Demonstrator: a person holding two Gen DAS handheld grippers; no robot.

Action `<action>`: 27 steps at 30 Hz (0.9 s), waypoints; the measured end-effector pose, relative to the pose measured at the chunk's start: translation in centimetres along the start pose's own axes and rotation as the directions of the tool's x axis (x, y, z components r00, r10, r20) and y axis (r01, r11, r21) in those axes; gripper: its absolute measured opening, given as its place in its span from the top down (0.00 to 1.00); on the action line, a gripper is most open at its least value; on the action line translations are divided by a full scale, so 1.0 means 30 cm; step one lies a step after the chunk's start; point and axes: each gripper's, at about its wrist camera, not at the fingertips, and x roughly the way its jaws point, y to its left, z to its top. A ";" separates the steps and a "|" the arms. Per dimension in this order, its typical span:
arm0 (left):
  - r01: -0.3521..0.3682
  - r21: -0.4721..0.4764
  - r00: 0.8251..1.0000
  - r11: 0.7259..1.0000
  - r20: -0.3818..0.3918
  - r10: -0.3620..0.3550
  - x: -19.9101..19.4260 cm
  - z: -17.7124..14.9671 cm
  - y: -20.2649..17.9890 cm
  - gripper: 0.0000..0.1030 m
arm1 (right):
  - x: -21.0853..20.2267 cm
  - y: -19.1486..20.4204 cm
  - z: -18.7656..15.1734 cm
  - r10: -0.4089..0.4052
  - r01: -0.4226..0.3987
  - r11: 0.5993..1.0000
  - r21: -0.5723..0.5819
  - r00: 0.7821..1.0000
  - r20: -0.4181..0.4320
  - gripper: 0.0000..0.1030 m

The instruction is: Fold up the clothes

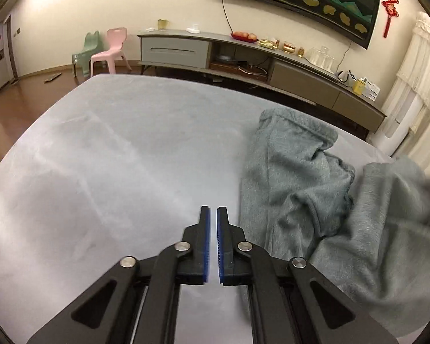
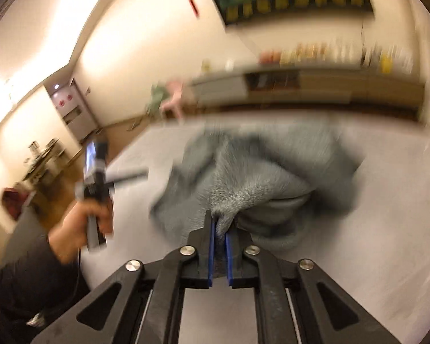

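A grey-green fleece garment (image 1: 295, 177) is spread in loose folds over the right half of the pale grey table (image 1: 114, 157), one part lying flat toward the far edge and another bunched nearer the camera. The left gripper (image 1: 213, 209) is held just above bare tabletop beside the garment's left edge; its blue-padded fingers (image 1: 205, 238) are nearly closed with a narrow gap and nothing is gripped. In the blurred right wrist view, the right gripper (image 2: 219, 223) is clamped on a raised fold of the garment, lifted off the table. The person's left hand (image 2: 86, 220), at the end of a dark sleeve (image 2: 28, 281), is seen to the left of the garment
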 end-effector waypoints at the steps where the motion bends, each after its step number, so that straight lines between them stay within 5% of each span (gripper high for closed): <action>1: 0.045 0.021 0.999 0.999 -0.031 -0.045 -0.007 -0.018 -0.041 0.90 | 0.024 -0.042 -0.009 -0.037 0.039 0.998 0.053 0.999 -0.028 0.66; 3: 0.141 0.065 0.987 0.988 -0.087 -0.135 -0.026 -0.053 -0.141 0.60 | 0.052 -0.122 -0.016 -0.074 0.082 0.986 0.143 0.995 -0.062 0.63; 5: 0.239 0.132 0.968 0.962 -0.114 -0.225 -0.057 -0.077 -0.296 0.45 | 0.009 -0.186 0.006 -0.044 0.044 0.974 0.221 0.999 -0.004 0.56; 9: 0.333 0.290 0.942 0.897 -0.145 -0.302 -0.068 -0.091 -0.625 0.35 | -0.045 -0.318 0.016 -0.055 0.033 0.925 0.379 0.997 0.048 0.49; 14: 0.320 0.425 0.945 0.847 -0.205 -0.254 0.033 -0.162 -0.878 0.35 | -0.054 -0.410 0.046 -0.090 0.062 0.901 0.429 0.995 0.046 0.49; 16: 0.276 0.454 0.953 0.847 -0.242 -0.181 0.109 -0.211 -0.879 0.48 | -0.067 -0.427 0.067 -0.033 0.002 0.897 0.441 0.998 0.063 0.49; 17: 0.258 0.454 0.950 0.853 -0.278 -0.139 0.153 -0.238 -0.862 0.73 | -0.071 -0.423 0.078 0.007 -0.034 0.902 0.431 0.998 0.065 0.49; 18: 0.266 0.430 0.944 0.863 -0.296 -0.144 0.172 -0.264 -0.827 0.79 | -0.072 -0.411 0.090 0.023 -0.046 0.913 0.404 0.998 0.061 0.47; 20: 0.255 0.433 0.952 0.865 -0.267 -0.147 0.131 -0.299 -0.754 0.80 | -0.077 -0.389 0.114 0.038 -0.054 0.935 0.350 0.998 0.053 0.41; 23: 0.200 0.432 0.960 0.880 -0.265 -0.088 0.061 -0.334 -0.667 0.80 | -0.049 -0.400 0.160 -0.110 0.098 0.961 0.259 0.993 0.036 0.29; 25: 0.203 0.407 0.955 0.891 -0.284 -0.088 0.017 -0.348 -0.634 0.80 | 0.039 -0.448 0.184 -0.172 0.171 0.951 0.259 0.985 -0.017 0.29; 27: 0.244 0.359 0.942 0.901 -0.310 -0.131 -0.034 -0.341 -0.629 0.72 | 0.134 -0.493 0.178 -0.139 0.158 0.941 0.299 0.987 -0.082 0.29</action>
